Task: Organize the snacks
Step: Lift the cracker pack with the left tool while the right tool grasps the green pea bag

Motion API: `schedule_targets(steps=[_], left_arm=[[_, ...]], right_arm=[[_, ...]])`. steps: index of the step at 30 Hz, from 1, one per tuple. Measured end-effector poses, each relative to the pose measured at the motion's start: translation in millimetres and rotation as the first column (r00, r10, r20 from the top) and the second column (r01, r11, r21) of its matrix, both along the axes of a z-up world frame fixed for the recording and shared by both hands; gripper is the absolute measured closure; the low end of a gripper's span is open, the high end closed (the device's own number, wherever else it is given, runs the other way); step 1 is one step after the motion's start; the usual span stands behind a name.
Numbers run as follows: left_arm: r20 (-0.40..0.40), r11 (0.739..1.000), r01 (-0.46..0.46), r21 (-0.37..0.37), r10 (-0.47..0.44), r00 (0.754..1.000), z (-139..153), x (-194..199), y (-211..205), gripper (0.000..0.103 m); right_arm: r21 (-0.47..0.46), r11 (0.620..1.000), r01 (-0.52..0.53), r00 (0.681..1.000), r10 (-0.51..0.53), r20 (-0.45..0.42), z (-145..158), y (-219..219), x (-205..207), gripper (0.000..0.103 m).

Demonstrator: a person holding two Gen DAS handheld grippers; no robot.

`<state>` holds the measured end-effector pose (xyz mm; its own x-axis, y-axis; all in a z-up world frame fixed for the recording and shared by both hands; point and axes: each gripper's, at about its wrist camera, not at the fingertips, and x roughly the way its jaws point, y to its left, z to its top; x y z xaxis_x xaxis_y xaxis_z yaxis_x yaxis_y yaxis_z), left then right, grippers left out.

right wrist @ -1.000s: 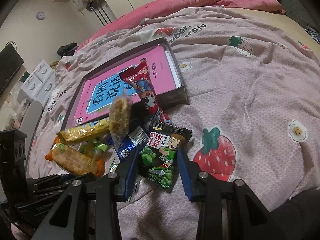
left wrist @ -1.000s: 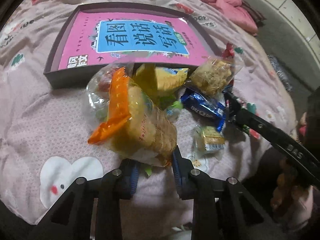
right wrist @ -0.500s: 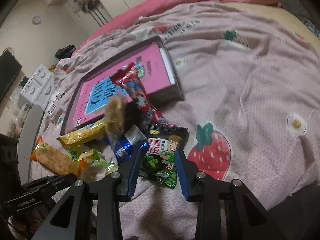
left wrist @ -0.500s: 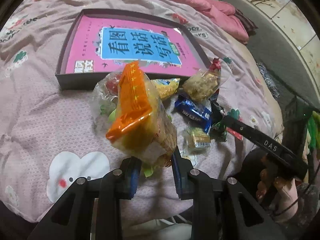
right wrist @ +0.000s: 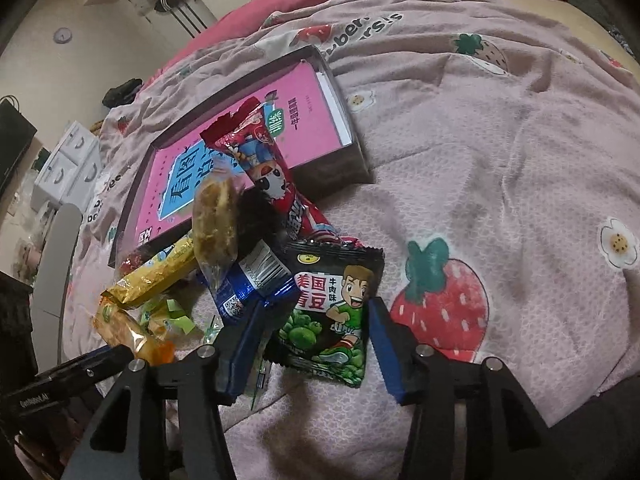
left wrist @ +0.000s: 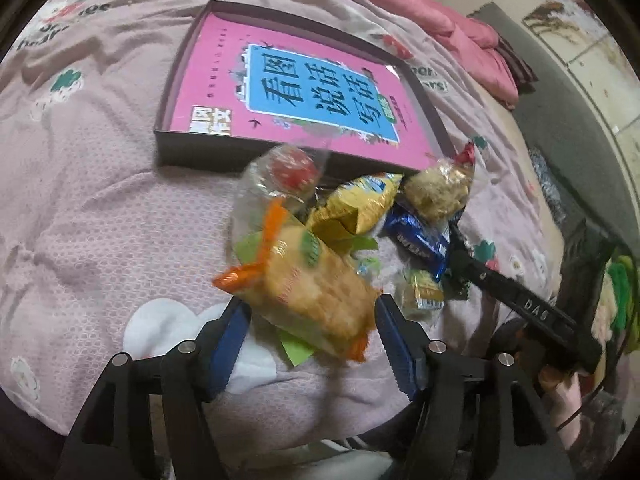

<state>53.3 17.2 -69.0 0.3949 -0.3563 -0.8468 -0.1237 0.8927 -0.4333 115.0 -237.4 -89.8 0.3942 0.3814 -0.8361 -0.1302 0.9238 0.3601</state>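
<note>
A heap of wrapped snacks lies on the pink strawberry-print bedspread (right wrist: 500,152), just near of a shallow dark cardboard box (left wrist: 200,152) that holds a pink book with a blue title panel (left wrist: 320,96).

The left gripper (left wrist: 310,318) has its jaws opening; the orange-ended clear pack of golden crackers (left wrist: 316,292) sits blurred between them, and the blue pads do not seem to press on it. Just beyond it are a yellow foil packet (left wrist: 360,200), a clear wrapper with a red sweet (left wrist: 288,170), a blue foil bar (left wrist: 416,236) and a clear-wrapped crumbly brown cake (left wrist: 436,190).

The right gripper (right wrist: 314,322) also has its jaws opening, standing either side of the black packet of green peas with a cartoon boy (right wrist: 336,304), which lies flat on the bedspread, apart from both pads. A long red tube-shaped packet (right wrist: 264,164) leans from the heap onto the box's near edge.
</note>
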Motion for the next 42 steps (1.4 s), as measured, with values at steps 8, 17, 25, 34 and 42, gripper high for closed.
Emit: schedule_targets(steps=[8, 17, 25, 34, 42], left_arm=[[-0.006, 1.0, -0.021, -0.006, 0.021, 1.0, -1, 5, -4, 0.051], [0.028, 0.999, -0.005, 0.034, 0.004, 1.0, 4, 8, -8, 0.067], [0.081, 0.999, 0.023, 0.023, -0.025, 0.996, 19, 2, -7, 0.074], [0.109, 1.0, 0.012, 0.002, -0.012, 0.994, 30, -4, 4, 0.076], [0.176, 0.999, -0.016, -0.036, 0.022, 0.984, 52, -9, 19, 0.077]], right_arm=[[-0.035, 0.999, -0.025, 0.999, 0.025, 0.023, 0, 6, 1, 0.052], [-0.024, 0.999, -0.021, 0.999, 0.022, 0.035, 2, 1, 1, 0.066], [0.015, 1.0, -0.006, 0.997, 0.004, 0.083, 15, -10, -9, 0.068], [0.024, 0.999, 0.024, 0.982, -0.028, 0.186, 38, -20, -14, 0.068], [0.005, 1.0, 0.022, 0.957, -0.022, 0.291, 59, -21, -6, 0.068]])
